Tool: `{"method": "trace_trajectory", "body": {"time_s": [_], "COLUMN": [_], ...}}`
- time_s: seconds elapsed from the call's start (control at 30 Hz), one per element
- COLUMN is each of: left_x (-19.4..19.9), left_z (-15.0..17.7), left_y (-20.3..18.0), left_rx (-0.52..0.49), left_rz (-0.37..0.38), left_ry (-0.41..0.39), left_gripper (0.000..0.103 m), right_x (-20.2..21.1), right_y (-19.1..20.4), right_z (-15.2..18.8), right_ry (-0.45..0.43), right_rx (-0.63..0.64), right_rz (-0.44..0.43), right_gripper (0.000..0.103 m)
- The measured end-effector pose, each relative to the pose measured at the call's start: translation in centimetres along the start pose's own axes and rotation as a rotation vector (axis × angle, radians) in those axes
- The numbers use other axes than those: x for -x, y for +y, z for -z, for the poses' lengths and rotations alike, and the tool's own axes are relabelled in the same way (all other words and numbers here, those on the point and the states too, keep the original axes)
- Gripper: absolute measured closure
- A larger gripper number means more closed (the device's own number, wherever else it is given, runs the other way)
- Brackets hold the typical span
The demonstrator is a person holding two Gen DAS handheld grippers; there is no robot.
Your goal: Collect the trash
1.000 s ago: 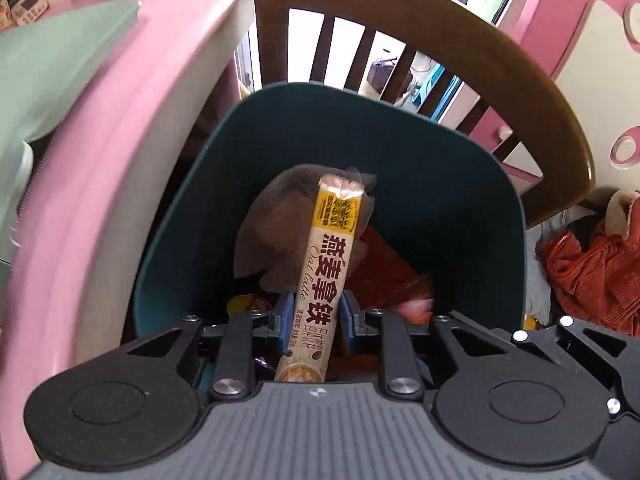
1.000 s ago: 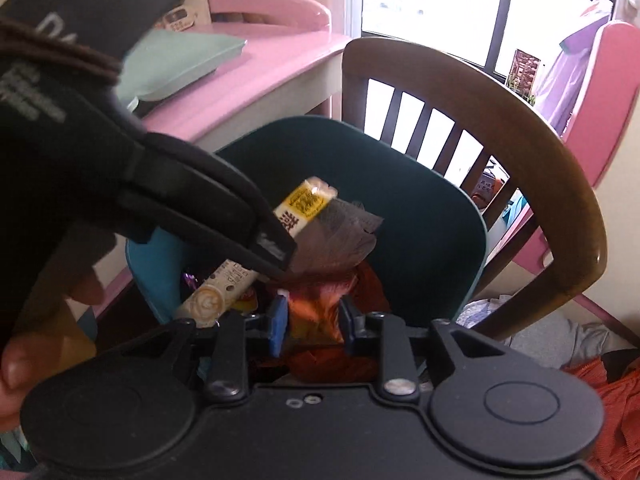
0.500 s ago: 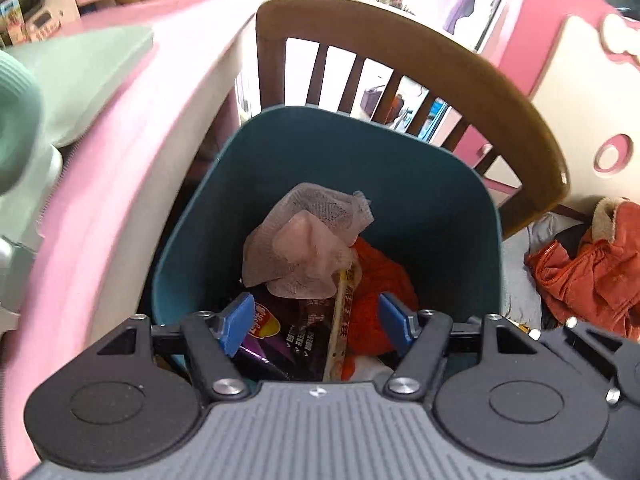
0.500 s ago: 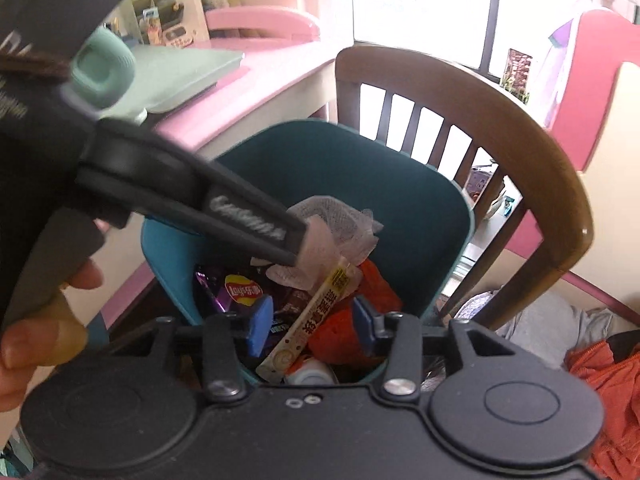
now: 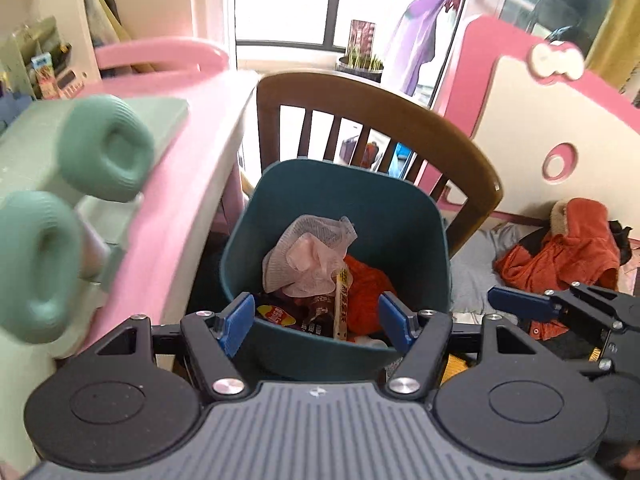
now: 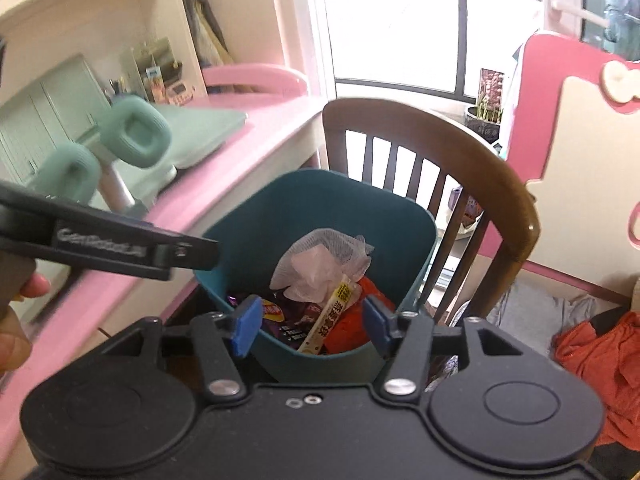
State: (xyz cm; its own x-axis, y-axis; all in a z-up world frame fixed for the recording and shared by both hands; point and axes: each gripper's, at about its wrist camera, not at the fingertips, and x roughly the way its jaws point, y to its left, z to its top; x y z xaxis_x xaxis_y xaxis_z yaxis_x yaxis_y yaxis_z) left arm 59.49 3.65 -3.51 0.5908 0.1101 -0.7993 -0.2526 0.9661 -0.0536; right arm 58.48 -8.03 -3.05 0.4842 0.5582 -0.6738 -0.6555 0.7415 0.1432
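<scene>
Change: left gripper [image 5: 316, 322], a second ago clamping the long yellow oat-latte sachet [image 5: 341, 304], now gapes empty.
Sachet: inside the teal plastic bin [image 5: 400, 216].
Right gripper [image 6: 311, 326]: spread, empty.
Meaning: this piece is binned.

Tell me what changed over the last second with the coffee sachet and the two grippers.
The left gripper let go of the oat latte sachet, which dropped into the teal bin and now leans among the wrappers. Both the left gripper and the right gripper opened and pulled back from the bin. The bin, the mesh wad and the wooden chair stayed put.
</scene>
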Motion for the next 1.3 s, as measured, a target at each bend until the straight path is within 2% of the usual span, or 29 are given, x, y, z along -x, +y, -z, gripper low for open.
{"method": "trace_trajectory", "body": {"time_s": [0.37,0.43,0.5,0.7,0.83,0.9,1.13,1.2,1.3], "left_x": [10.0,11.5,13.0,16.9,18.8,19.7,22.5,23.1,24.1], "left_z": [3.4,3.9,4.6,6.8,8.0,8.5,10.1,10.5,11.1], "left_y": [0.5,0.6,0.7,0.9,1.2,1.4,1.8,2.0,2.1], "left_rx": [-0.055,-0.057,-0.058,-0.054,-0.029,-0.021,0.0,0.009,0.016], "left_rz": [0.042,0.054,0.061,0.079,0.089,0.093,0.086,0.094,0.094], "left_ry": [-0.111,-0.124,-0.138,-0.174,-0.187,-0.196,-0.241,-0.245,-0.267], "left_gripper": [0.035,0.033,0.026,0.022,0.021,0.021,0.017,0.007,0.003], "right_x": [9.8,11.4,13.0,17.2,19.5,20.5,22.5,22.8,23.3], "right_y": [3.0,3.7,4.2,5.9,6.7,7.1,8.3,8.6,9.0], "right_z": [1.3,1.7,2.0,2.8,3.6,4.0,4.6,4.7,4.9], "right_ry": [-0.138,-0.161,-0.184,-0.24,-0.271,-0.284,-0.299,-0.302,-0.306], "right_rx": [-0.003,0.003,-0.002,0.011,-0.005,-0.009,0.011,0.019,0.022], "right_rz": [-0.024,-0.027,-0.036,-0.066,-0.072,-0.073,-0.063,-0.071,-0.069], "right_gripper": [0.032,0.028,0.023,0.015,0.003,0.001,0.0,0.0,0.0]}}
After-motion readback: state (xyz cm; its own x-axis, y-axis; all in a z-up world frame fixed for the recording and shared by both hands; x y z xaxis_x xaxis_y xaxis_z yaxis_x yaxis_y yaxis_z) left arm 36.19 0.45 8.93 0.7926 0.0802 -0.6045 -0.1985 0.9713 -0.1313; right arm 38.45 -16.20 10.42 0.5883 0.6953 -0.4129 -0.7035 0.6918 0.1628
